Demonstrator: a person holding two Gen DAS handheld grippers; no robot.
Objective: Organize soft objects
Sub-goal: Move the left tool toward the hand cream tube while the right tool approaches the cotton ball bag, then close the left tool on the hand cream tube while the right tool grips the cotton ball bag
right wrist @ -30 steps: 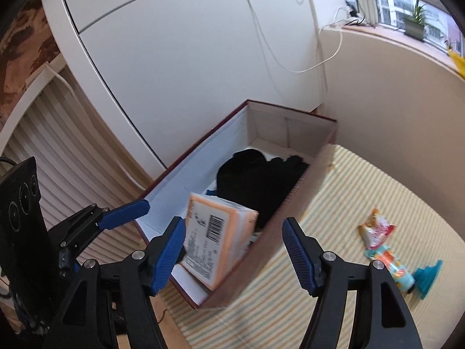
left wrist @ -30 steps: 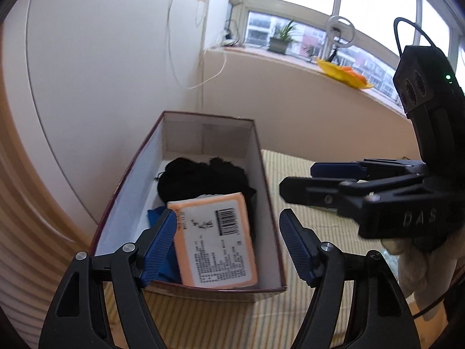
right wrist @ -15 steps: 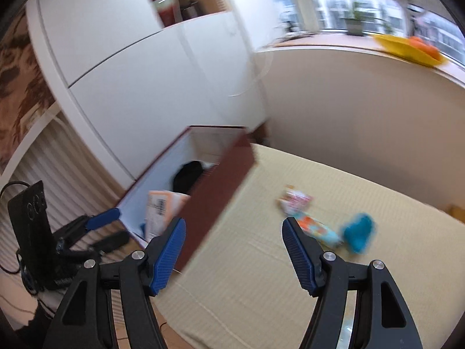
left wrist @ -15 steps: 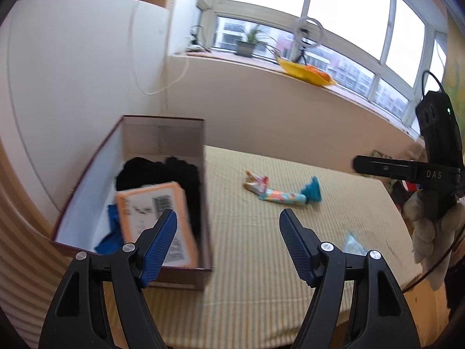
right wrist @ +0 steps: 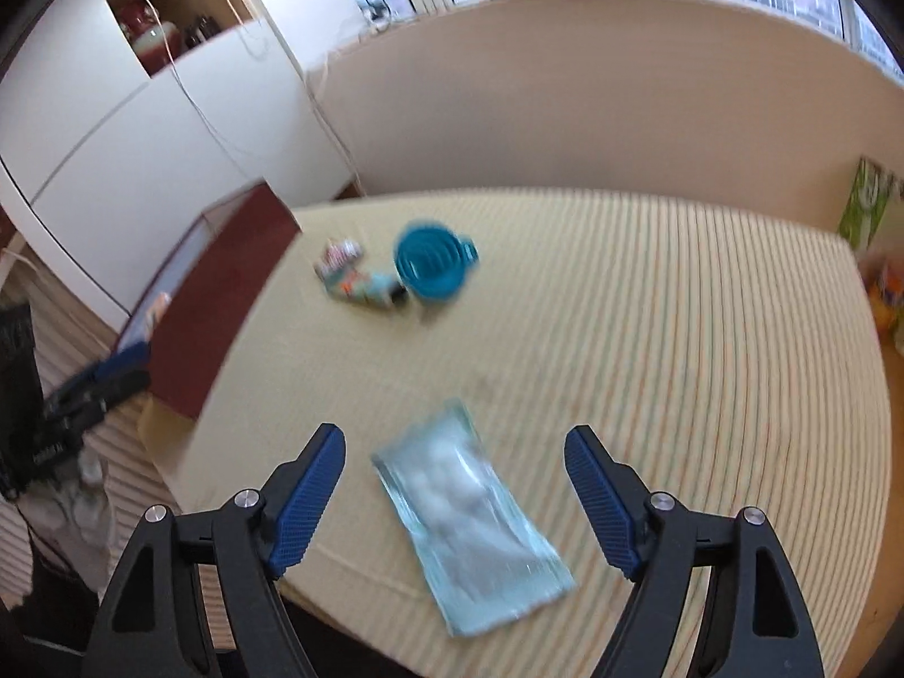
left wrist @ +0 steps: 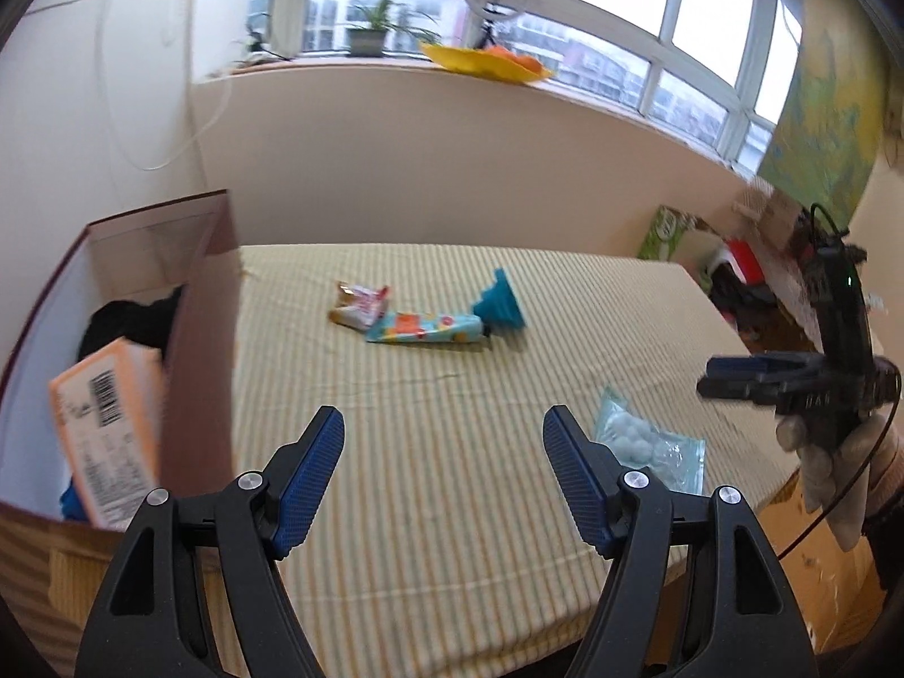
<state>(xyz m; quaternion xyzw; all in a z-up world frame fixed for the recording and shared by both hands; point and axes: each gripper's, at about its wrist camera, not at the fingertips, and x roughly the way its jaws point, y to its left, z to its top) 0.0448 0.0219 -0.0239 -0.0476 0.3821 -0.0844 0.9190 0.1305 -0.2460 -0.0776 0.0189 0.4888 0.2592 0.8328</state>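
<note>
While its jaws are opening, the right hand-held gripper [right wrist: 455,500] hangs over a clear bag [right wrist: 472,531] of pale blue-white balls that lies flat near the front edge of the table [right wrist: 678,339]; the bag sits between the blue pads in the view, but they are not pressing on it. The left hand-held gripper [left wrist: 443,477] is spread wide above bare striped cloth, with nothing between its pads. From the left wrist view the same bag [left wrist: 650,446] lies just to the right of that gripper, and a gloved hand [left wrist: 836,463] carries the right gripper at the far right edge. Farther back on the table lie a small snack packet [left wrist: 361,305], a colourful tube [left wrist: 426,327] touching it, and a teal cup [left wrist: 500,305] tipped on its side at the tube's cap end. At the left stands an open dark-red box [left wrist: 203,305] holding black cloth [left wrist: 130,322] and an orange-edged pack [left wrist: 107,424] leaning against its wall.
</note>
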